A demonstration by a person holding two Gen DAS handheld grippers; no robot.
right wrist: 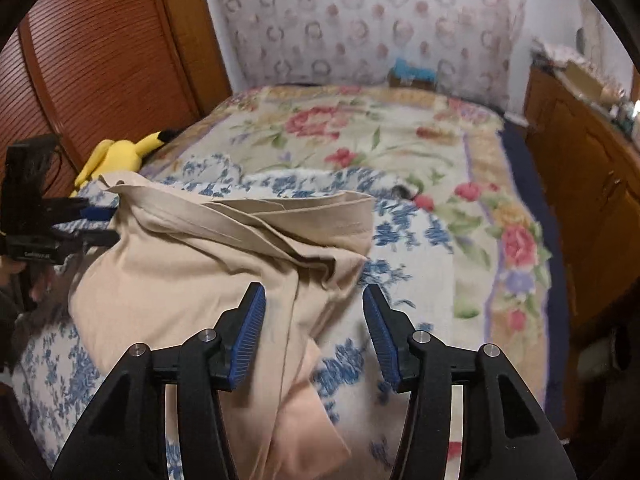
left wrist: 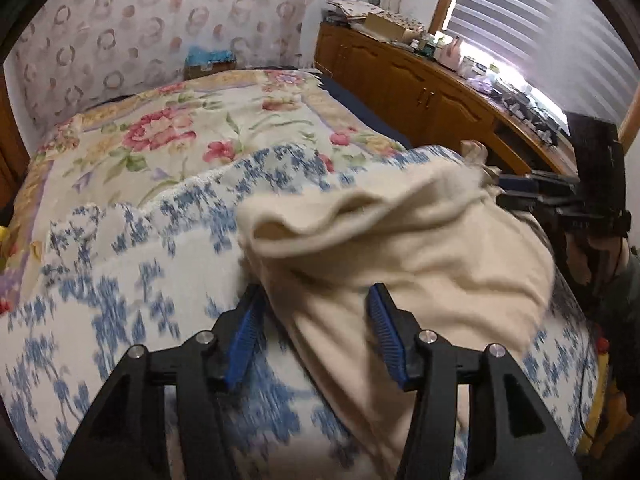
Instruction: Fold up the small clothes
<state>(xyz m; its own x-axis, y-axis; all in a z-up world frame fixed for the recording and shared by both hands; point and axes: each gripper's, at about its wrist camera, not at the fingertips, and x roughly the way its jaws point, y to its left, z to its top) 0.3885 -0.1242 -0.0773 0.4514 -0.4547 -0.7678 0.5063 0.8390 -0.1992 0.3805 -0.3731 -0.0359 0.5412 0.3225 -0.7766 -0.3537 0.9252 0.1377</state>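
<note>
Your left gripper (left wrist: 316, 320) points down at the bed (left wrist: 200, 136). Its jaws stand apart, blue pads facing each other. The cream garment (left wrist: 400, 248) passes between them, and neither pad presses on it. In the left wrist view the cloth looks fuzzy and motion-blurred. It lies bunched in a loose mound on the blue-and-white floral cover (left wrist: 120, 288), which overlies the flowered blanket (left wrist: 168, 120) further up the bed.

In the right wrist view the left gripper (right wrist: 100, 224) shows at the left edge, level with the garment's far corner. You cannot tell from there whether it touches the cloth. A yellow plush toy (right wrist: 120, 152) lies just behind it, at the bed's edge near the slatted wooden door (right wrist: 104, 52).

The garment (right wrist: 192, 256) shows a stitched hem (right wrist: 320, 208) along its upper edge, and several folds are stacked beneath that hem.

Your right gripper (right wrist: 314, 320) also points down, jaws apart. One fold of the garment runs between the pads, closer to the left pad; blue-and-white cover shows beside the right pad. Neither pad clamps the cloth.

To the right of the bed stands a wooden cabinet (left wrist: 420, 92) below a window blind (left wrist: 540, 28). Small items clutter its top.
</note>
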